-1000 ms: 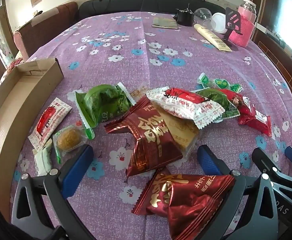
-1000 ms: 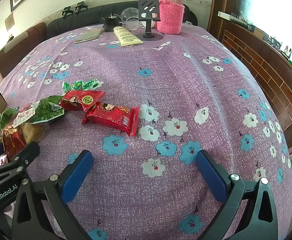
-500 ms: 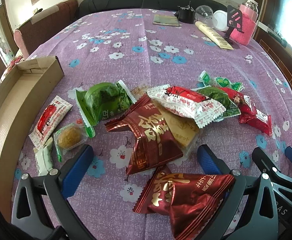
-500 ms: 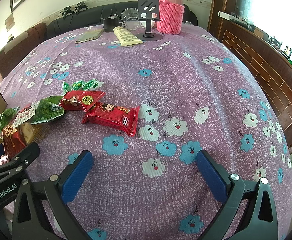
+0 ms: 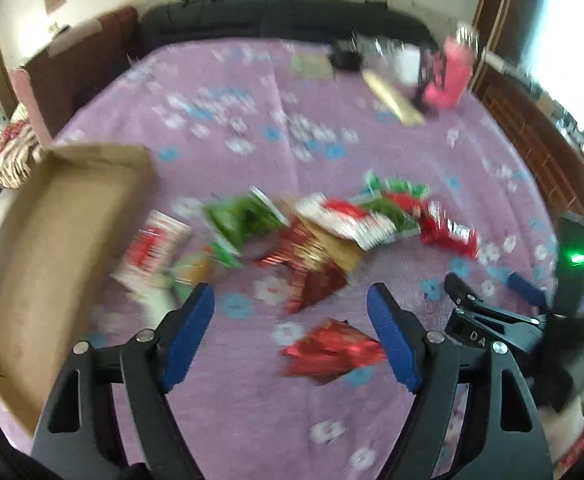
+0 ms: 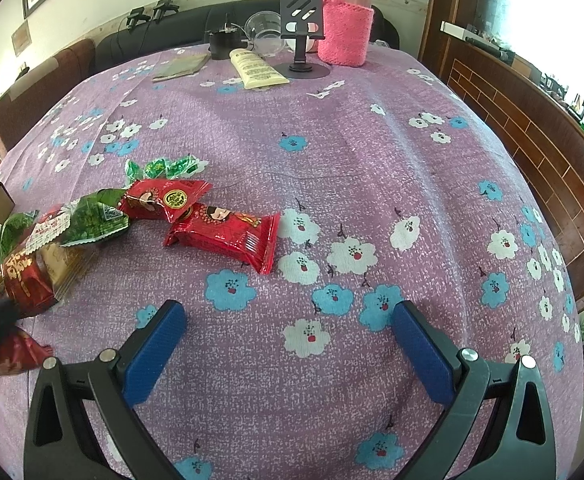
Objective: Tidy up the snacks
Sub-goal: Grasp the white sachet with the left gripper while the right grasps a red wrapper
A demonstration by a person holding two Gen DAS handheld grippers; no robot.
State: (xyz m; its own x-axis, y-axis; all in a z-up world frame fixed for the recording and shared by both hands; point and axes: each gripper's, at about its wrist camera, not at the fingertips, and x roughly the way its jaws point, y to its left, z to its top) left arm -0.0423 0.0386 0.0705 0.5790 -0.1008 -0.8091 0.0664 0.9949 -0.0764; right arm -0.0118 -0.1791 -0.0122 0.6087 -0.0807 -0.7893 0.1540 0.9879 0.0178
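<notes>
Change since earlier: left gripper [image 5: 290, 322] had pulled up and back from the snack pile, so the wrappers sat further off and blurred in its view; its jaws had just been closing in from their widest, with nothing gripped between them; right gripper [image 6: 288, 338] had not shifted.
Left gripper: blue pads part-way open, hanging above the purple flowered tablecloth [image 5: 252, 120]; dark red foil packet [image 5: 330, 350] lay below them, nearer the right pad, whether touching it could not be told through the blur.
Right gripper: jaws wide apart and empty, over bare cloth near the table's front edge; its black frame also showed at the right of the left wrist view.
Snack pile: green, red and white wrappers heaped left of centre on the tablecloth; red bar packet [image 6: 224, 236] lay at the pile's right end, apart from the right gripper; green candy twists [image 6: 168, 168] just behind it; gold-lettered red pouch [image 6: 24, 280] at the left edge.
Cardboard box [image 5: 52, 232]: open, at the table's left side, beside the pile; no snacks seen inside it.
Far end: pink knitted flask [image 6: 346, 20], black stand [image 6: 302, 32] and cream tube [image 6: 256, 68], well apart from the snacks.
</notes>
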